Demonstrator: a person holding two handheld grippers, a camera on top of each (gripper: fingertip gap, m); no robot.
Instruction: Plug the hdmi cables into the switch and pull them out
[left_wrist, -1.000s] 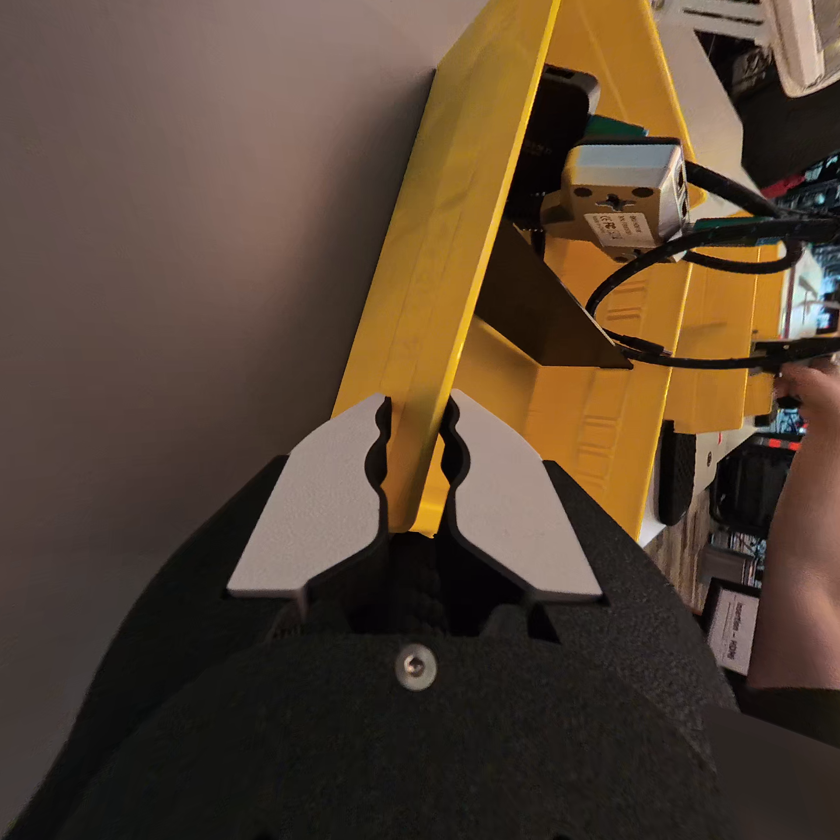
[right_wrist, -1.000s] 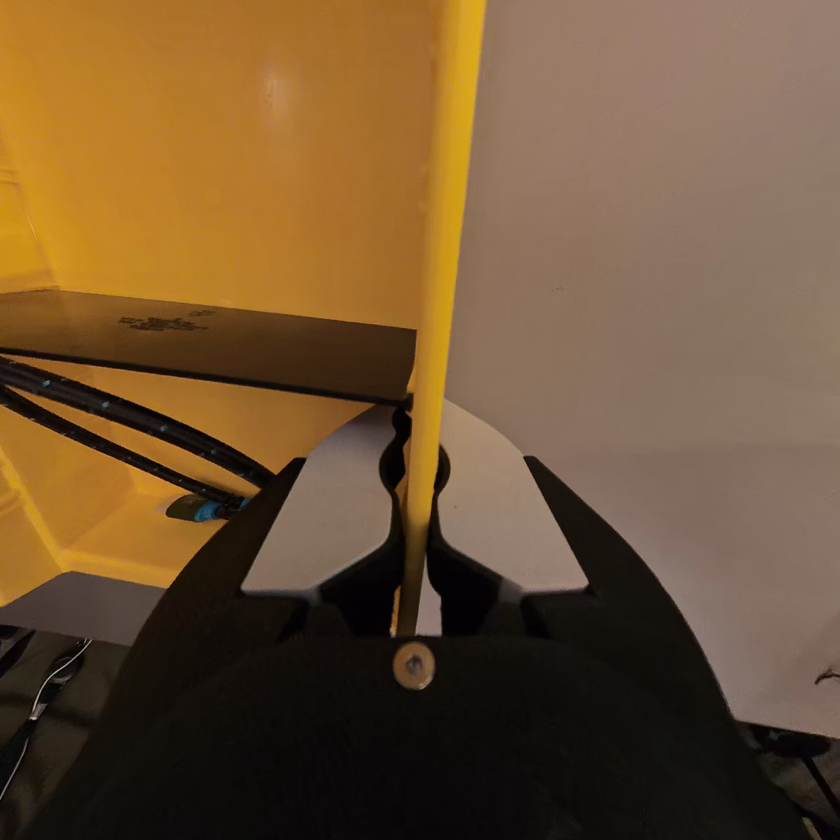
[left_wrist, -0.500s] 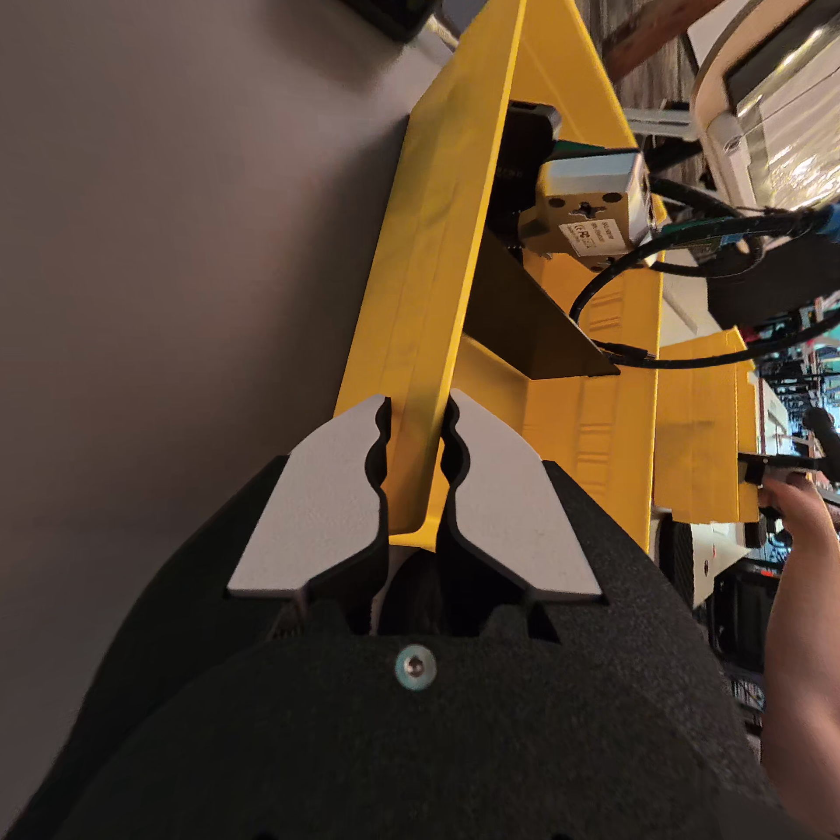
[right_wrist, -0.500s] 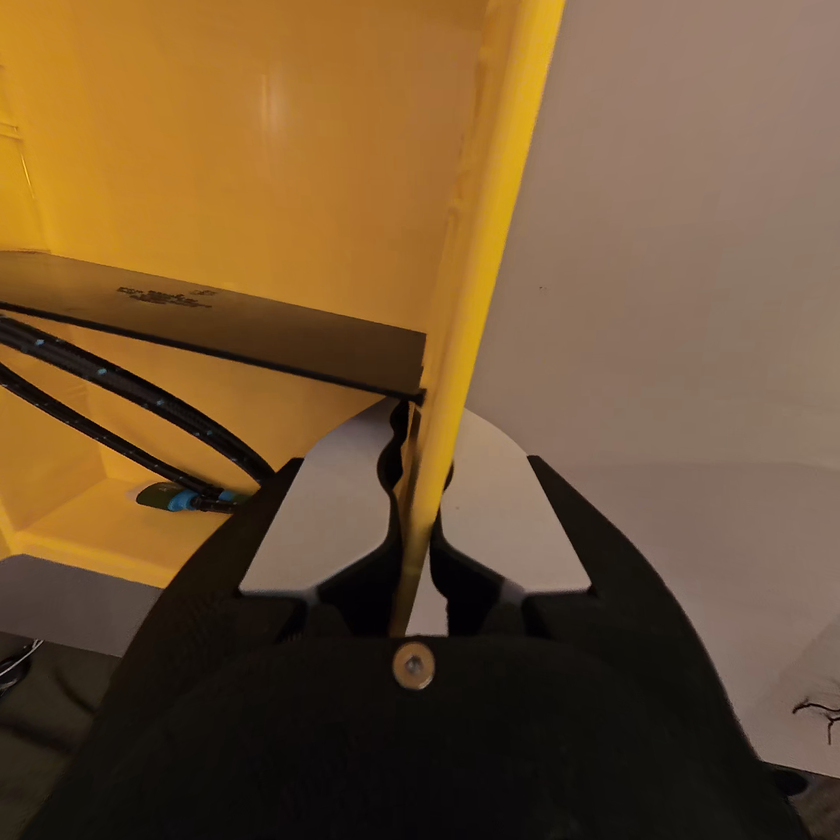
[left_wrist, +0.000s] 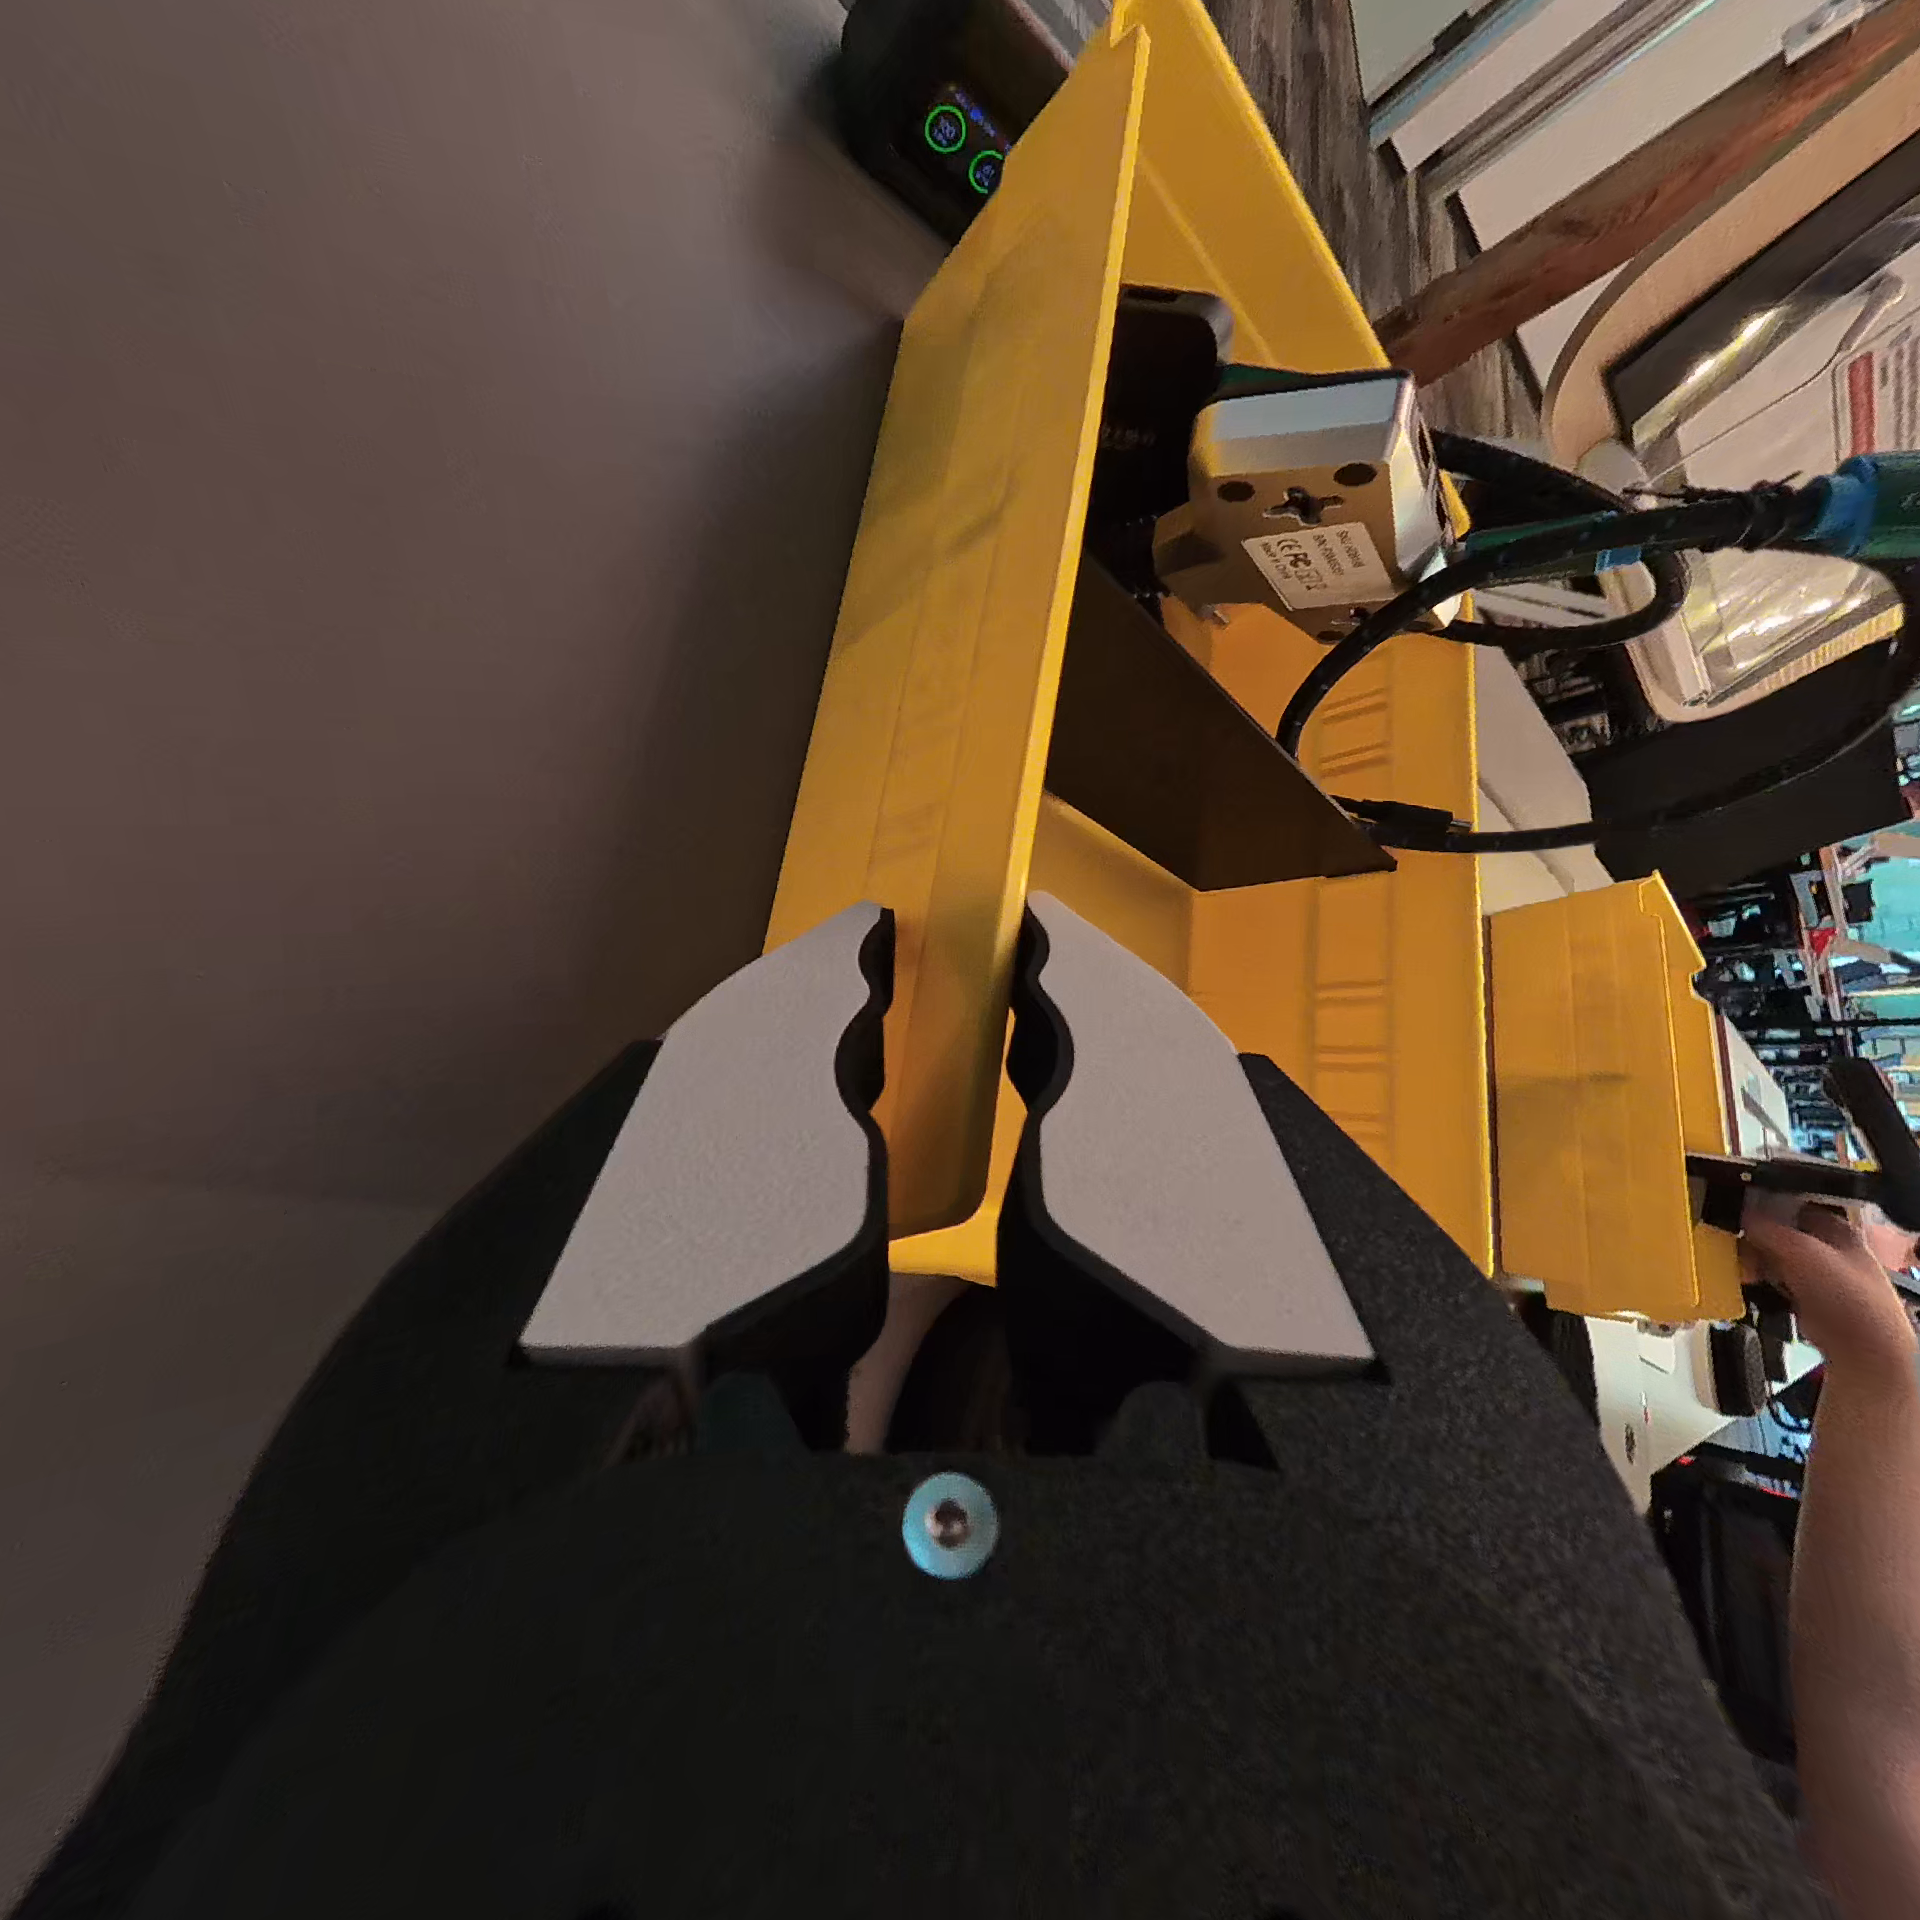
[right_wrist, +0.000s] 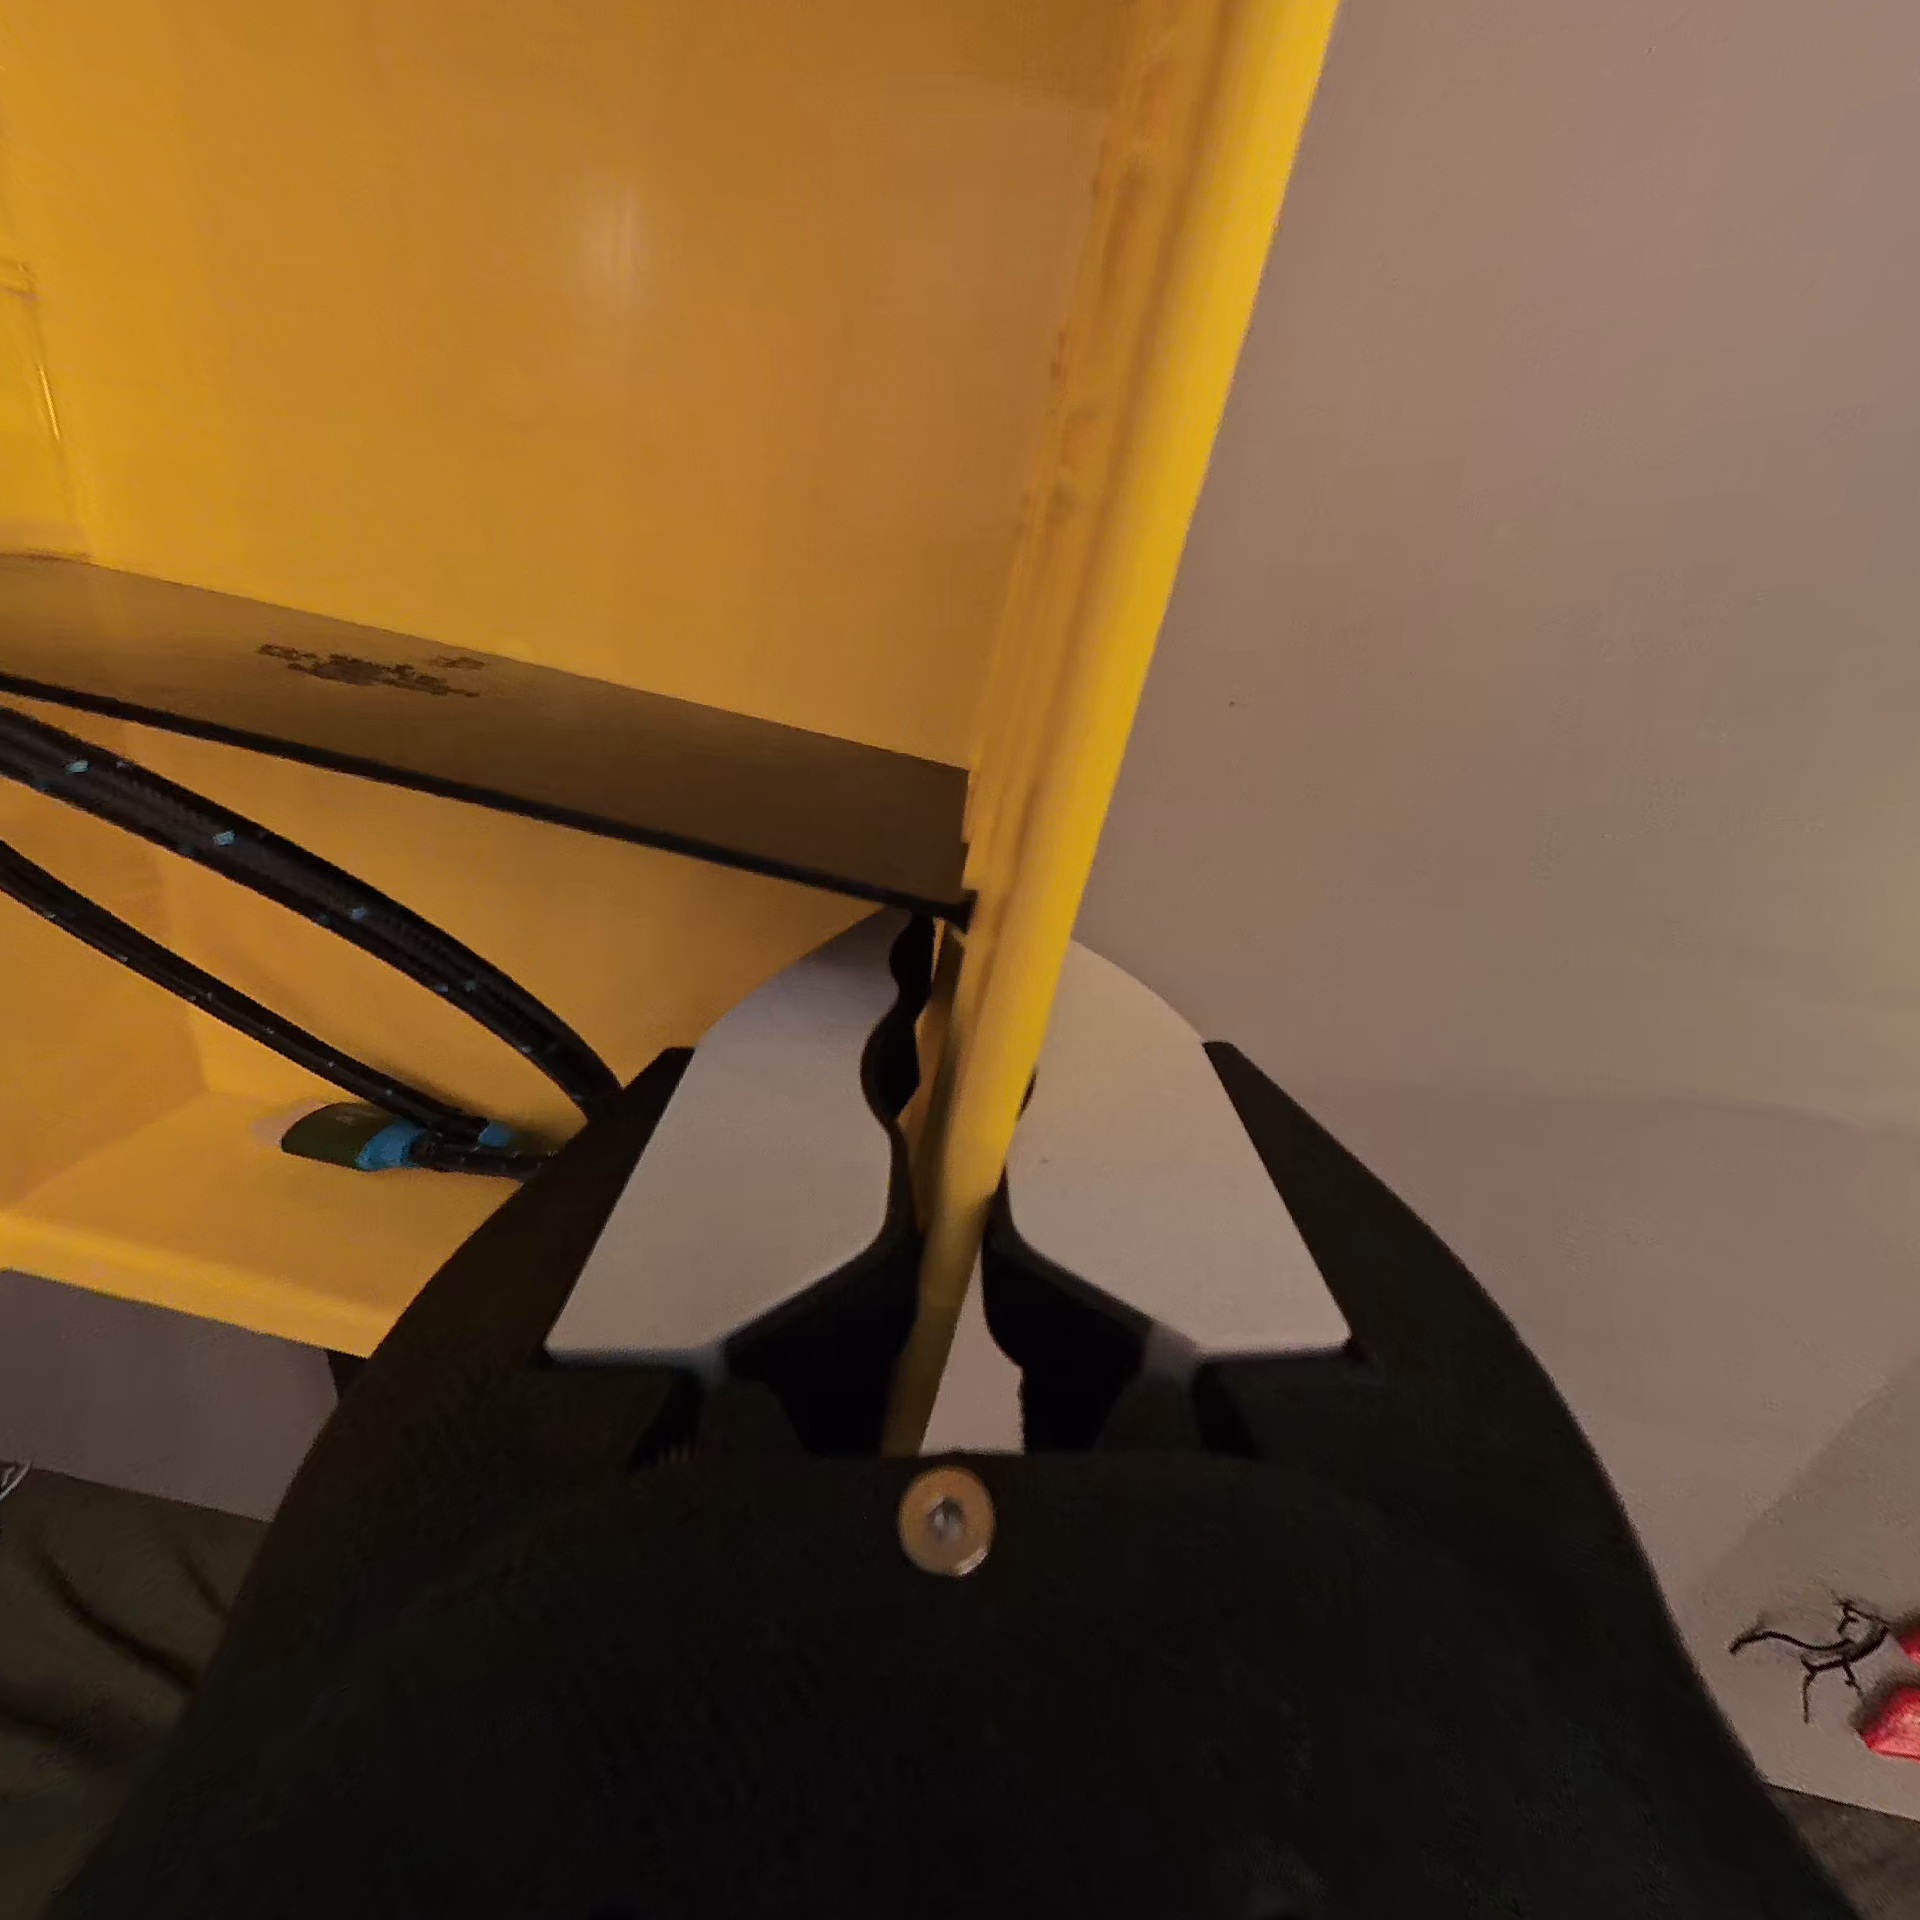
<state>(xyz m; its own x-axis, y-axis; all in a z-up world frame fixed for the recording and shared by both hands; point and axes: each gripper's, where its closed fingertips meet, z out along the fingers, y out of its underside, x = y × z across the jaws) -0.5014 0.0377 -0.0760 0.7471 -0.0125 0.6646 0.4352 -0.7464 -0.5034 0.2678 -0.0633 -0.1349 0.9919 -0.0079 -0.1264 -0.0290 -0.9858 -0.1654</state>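
Note:
A yellow plastic bin (left_wrist: 966, 623) holds a silver HDMI switch (left_wrist: 1309, 499), black braided HDMI cables (left_wrist: 1340, 665) and a black divider panel (left_wrist: 1195, 769). My left gripper (left_wrist: 951, 997) is shut on the bin's rim at one end. In the right wrist view my right gripper (right_wrist: 961, 1039) is shut on the bin's side wall (right_wrist: 1091, 623), just below the divider (right_wrist: 520, 748). The cables (right_wrist: 312, 914) run along the bin's inside to a plug with a blue collar (right_wrist: 353, 1143) lying loose in the corner. The switch is hidden in the right wrist view.
A black device with green ring lights (left_wrist: 935, 135) sits beyond the bin on the pale table (left_wrist: 364, 623). A person's hand (left_wrist: 1829, 1278) is at the bin's far end. Small red things (right_wrist: 1891, 1704) lie on the table at the lower right.
Both grippers stay clamped on the bin while the views swing. The bin has tilted in both views, and the black device and more background have come into the left wrist view.

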